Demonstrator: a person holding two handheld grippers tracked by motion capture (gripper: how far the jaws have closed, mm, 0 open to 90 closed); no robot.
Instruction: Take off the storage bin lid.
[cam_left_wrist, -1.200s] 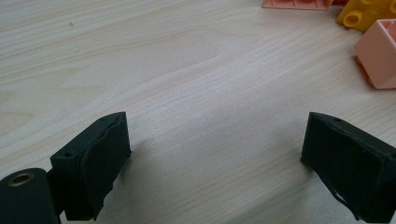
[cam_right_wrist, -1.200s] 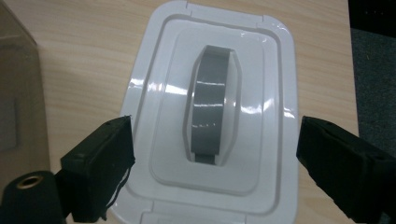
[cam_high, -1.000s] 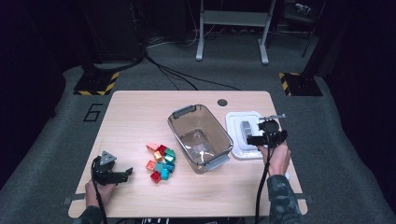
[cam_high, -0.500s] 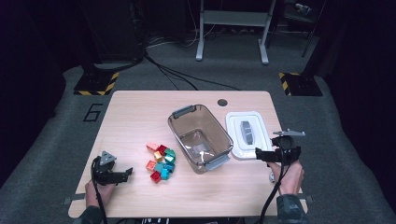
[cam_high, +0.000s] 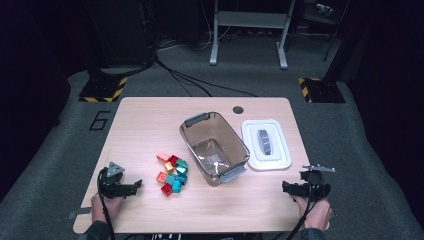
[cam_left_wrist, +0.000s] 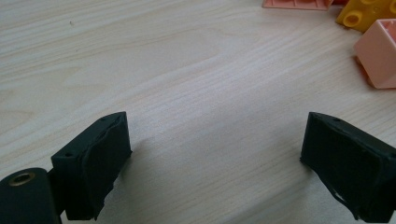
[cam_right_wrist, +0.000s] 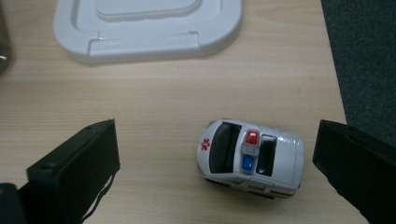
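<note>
A white toy ambulance (cam_right_wrist: 252, 158) with red and blue roof lights stands on the wooden table (cam_high: 145, 130) near its right edge. It sits between the jaws of my right gripper (cam_right_wrist: 217, 137), closer to the right one. The jaws have just been opening and do not press on it. In the high view the right gripper (cam_high: 289, 188) is at the near right corner. My left gripper (cam_high: 134, 186) rests low at the near left, open, with bare wood between its jaws (cam_left_wrist: 215, 135).
A heap of several coloured bricks (cam_high: 172, 172) lies right of the left gripper; a pink one (cam_left_wrist: 380, 53) and a yellow one (cam_left_wrist: 364, 14) are nearest. An empty clear bin (cam_high: 186, 141) stands mid-table. Its white lid (cam_high: 252, 150) lies flat beside it, just beyond the ambulance (cam_right_wrist: 144, 28).
My right gripper has come from above the white lid back and down to the near right corner of the table. The left gripper has stayed where it was.
</note>
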